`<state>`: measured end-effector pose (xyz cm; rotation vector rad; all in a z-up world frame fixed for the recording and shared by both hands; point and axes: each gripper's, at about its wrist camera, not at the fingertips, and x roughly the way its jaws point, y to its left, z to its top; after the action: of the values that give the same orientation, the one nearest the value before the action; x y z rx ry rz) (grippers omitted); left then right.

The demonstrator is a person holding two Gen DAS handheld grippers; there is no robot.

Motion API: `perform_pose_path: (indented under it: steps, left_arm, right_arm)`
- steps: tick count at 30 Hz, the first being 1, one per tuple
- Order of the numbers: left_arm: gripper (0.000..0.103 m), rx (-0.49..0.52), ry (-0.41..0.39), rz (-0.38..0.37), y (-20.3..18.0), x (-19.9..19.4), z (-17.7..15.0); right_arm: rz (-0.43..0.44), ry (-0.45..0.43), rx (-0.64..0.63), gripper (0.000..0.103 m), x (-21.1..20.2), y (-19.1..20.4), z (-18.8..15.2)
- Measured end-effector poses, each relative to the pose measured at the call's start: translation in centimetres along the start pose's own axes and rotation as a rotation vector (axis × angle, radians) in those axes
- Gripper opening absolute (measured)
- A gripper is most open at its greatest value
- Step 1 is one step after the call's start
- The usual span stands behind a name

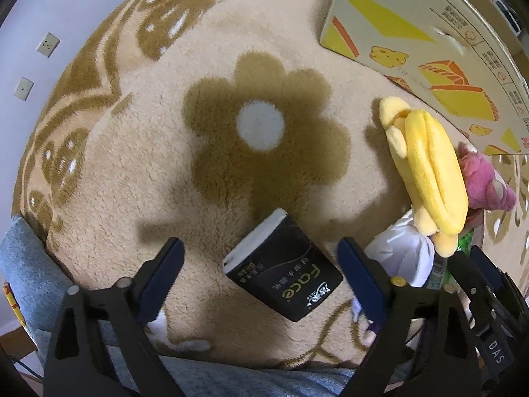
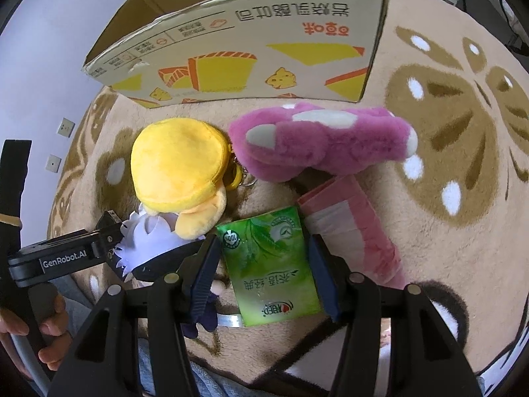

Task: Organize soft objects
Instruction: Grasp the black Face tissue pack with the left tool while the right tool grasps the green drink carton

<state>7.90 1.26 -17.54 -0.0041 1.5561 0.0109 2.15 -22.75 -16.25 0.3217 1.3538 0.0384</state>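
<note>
A black tissue pack [image 1: 282, 274] lies on the carpet between the fingers of my open left gripper [image 1: 261, 258]. A yellow plush [image 1: 426, 168] lies to its right, and also shows in the right wrist view [image 2: 178, 165], beside a pink plush [image 2: 317, 139]. A green tissue pack [image 2: 271, 264] lies between the fingers of my right gripper [image 2: 264, 254]; its jaws stand close at both sides of the pack. A white-haired doll [image 2: 148, 241] lies under the yellow plush. A pink tissue pack [image 2: 350, 221] lies right of the green one.
An open cardboard box [image 2: 244, 49] with yellow print stands on the beige flower-pattern carpet [image 1: 165, 172] behind the plush toys. A wall with sockets [image 1: 48, 44] is on the left. Grey cloth [image 1: 23, 264] lies at the near left edge.
</note>
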Motion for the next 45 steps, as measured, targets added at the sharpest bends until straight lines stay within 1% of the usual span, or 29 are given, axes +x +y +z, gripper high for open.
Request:
perform_pose_path:
  steps: [2, 4, 5, 6, 7, 8, 10, 16, 22, 23, 24, 27, 30, 35, 37, 39, 40, 45]
  left_arm:
    - [0.089, 0.000, 0.009, -0.005, -0.2, 0.1, -0.1]
    - [0.084, -0.004, 0.015, -0.013, -0.2, 0.3, -0.1]
    - [0.084, -0.005, 0.015, -0.018, -0.2, 0.4, -0.1]
    - [0.081, -0.004, 0.016, -0.022, -0.3, 0.4, -0.1]
    - [0.075, -0.003, 0.017, -0.025, -0.3, 0.5, -0.2]
    - [0.073, -0.002, 0.017, -0.026, -0.3, 0.6, -0.3]
    - [0.065, 0.003, 0.017, -0.036, -0.4, 0.6, -0.4]
    - [0.061, 0.012, 0.017, -0.031, -1.1, 0.8, -0.6]
    - [0.060, 0.014, -0.029, -0.030, -0.8, -0.2, -0.6]
    - [0.060, 0.014, -0.040, -0.029, -1.0, -0.5, -0.7]
    - [0.060, 0.015, -0.056, -0.030, -1.1, -0.8, -0.7]
    - [0.060, 0.012, -0.104, -0.028, -1.2, -1.9, -0.7]
    - [0.060, 0.015, -0.137, -0.019, -1.3, -2.5, -0.6]
    - [0.060, 0.024, -0.145, -0.030, -1.1, -3.1, -0.1]
    - [0.060, 0.028, -0.153, -0.021, -1.2, -3.3, 0.0]
    - [0.060, 0.031, -0.157, -0.013, -1.7, -3.9, 0.1]
    - [0.060, 0.031, -0.158, -0.011, -1.9, -4.1, 0.2]
    - [0.060, 0.041, -0.178, 0.005, -1.5, -4.3, -0.6]
  right_arm:
    - [0.000, 0.008, -0.008, 0.058, 0.3, 0.2, 0.1]
    - [-0.002, 0.017, -0.015, 0.058, 0.6, 0.5, 0.1]
    - [-0.002, 0.021, -0.017, 0.058, 0.7, 0.6, 0.1]
    - [-0.002, 0.025, -0.020, 0.059, 0.9, 0.8, 0.2]
    - [-0.001, 0.026, -0.021, 0.059, 1.0, 0.9, 0.2]
    - [-0.001, 0.028, -0.022, 0.059, 1.0, 0.8, 0.2]
    - [-0.003, 0.028, -0.028, 0.058, 1.0, 0.8, 0.2]
    - [-0.010, 0.012, -0.041, 0.056, 1.0, 1.6, 0.3]
    - [-0.010, -0.049, -0.027, 0.052, -0.5, 1.0, 0.1]
    - [-0.013, -0.064, -0.029, 0.036, -0.8, 1.0, 0.1]
    - [-0.012, -0.071, -0.031, 0.015, -1.0, 1.0, 0.1]
    - [0.008, -0.098, -0.035, 0.015, -1.8, 1.0, 0.1]
    - [0.015, -0.076, -0.037, 0.015, -1.4, 1.0, 0.2]
    - [0.021, -0.050, -0.043, 0.015, -0.8, 1.2, 0.1]
    - [0.009, -0.055, -0.040, 0.022, -0.9, 1.1, 0.1]
    - [0.005, -0.060, -0.033, 0.046, -1.1, 1.0, 0.0]
    - [0.004, -0.061, -0.032, 0.049, -1.1, 0.9, 0.0]
    - [0.009, -0.040, -0.048, 0.050, -0.8, 1.2, -0.1]
